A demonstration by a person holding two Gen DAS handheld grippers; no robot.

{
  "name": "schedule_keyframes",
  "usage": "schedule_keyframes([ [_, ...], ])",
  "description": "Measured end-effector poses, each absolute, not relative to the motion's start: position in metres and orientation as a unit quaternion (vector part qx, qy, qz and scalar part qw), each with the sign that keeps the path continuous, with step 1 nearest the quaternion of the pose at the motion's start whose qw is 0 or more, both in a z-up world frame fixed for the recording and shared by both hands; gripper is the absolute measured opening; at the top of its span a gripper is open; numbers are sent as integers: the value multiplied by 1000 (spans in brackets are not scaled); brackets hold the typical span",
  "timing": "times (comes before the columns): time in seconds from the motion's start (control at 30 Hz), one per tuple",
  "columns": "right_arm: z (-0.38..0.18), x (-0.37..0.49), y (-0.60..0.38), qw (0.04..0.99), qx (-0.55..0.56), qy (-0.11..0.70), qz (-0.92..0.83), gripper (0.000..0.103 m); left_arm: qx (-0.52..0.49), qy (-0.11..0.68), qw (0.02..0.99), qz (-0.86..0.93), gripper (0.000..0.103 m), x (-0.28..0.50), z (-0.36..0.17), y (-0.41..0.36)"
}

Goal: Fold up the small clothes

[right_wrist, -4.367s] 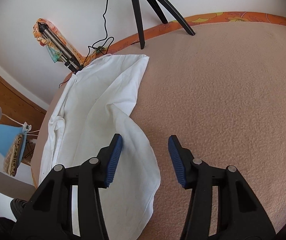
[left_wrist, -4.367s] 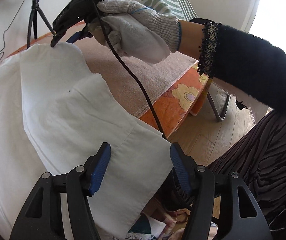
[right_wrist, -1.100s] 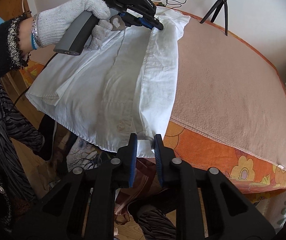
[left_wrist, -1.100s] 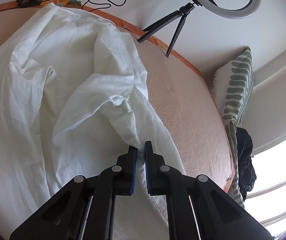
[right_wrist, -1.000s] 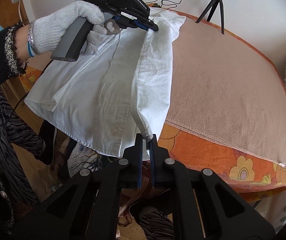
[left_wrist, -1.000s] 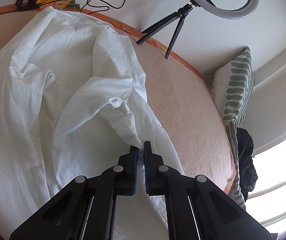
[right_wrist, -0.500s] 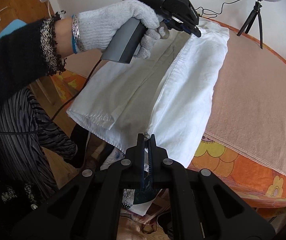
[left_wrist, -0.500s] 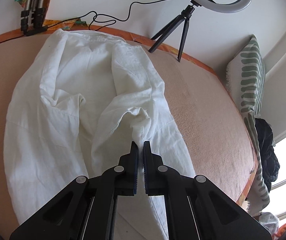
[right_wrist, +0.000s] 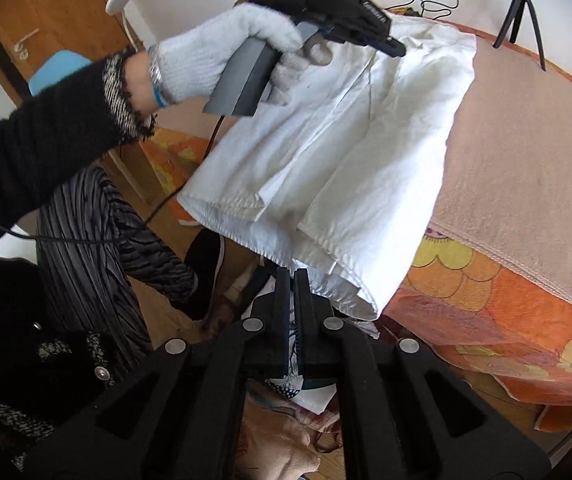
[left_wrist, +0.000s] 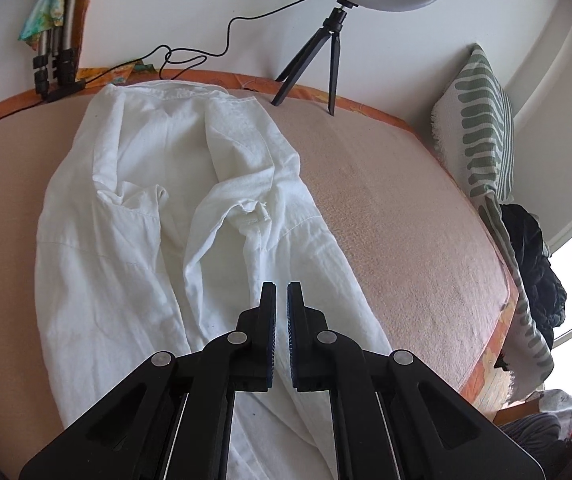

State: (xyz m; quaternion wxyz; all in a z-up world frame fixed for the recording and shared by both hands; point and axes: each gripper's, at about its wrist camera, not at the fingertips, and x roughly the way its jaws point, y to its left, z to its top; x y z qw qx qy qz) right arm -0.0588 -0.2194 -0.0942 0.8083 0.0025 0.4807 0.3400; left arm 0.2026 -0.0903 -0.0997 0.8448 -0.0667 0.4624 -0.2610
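Note:
A white shirt (left_wrist: pixel 158 216) lies spread on the pink blanket of a bed; it also shows in the right wrist view (right_wrist: pixel 349 152), with its hem hanging over the bed's near edge. My left gripper (left_wrist: pixel 281 292) is shut on a fold of the shirt's right-hand side, above the cloth. In the right wrist view the same gripper (right_wrist: pixel 393 46) sits in a gloved hand over the shirt. My right gripper (right_wrist: pixel 291 276) is shut on the shirt's hem at the bed edge.
A ring light on a tripod (left_wrist: pixel 325 40) stands at the bed's far edge. A striped pillow (left_wrist: pixel 481 120) and dark clothes (left_wrist: pixel 533 264) lie at the right. The pink blanket (left_wrist: pixel 405 216) lies right of the shirt. Wooden floor and a door (right_wrist: pixel 46 20) lie left of the bed.
Both grippers closed on the shirt. The left gripper has lifted and drawn back with its fold. The right gripper has moved left along the hem, pulling it off the bed edge.

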Motion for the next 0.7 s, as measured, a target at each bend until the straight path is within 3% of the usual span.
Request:
schedule_keyframes([
  [0.23,-108,-10,-242,834,70,483,256,6,-17,466,819,-335,4,172,-93,-140],
  [0.4,-129,1,-214,823,37,500,268,6,38,492,794,-356,4,163,-117,-173],
  [0.7,-125,-10,-215,820,39,502,271,6,20,512,785,-348,4,149,-145,-140],
])
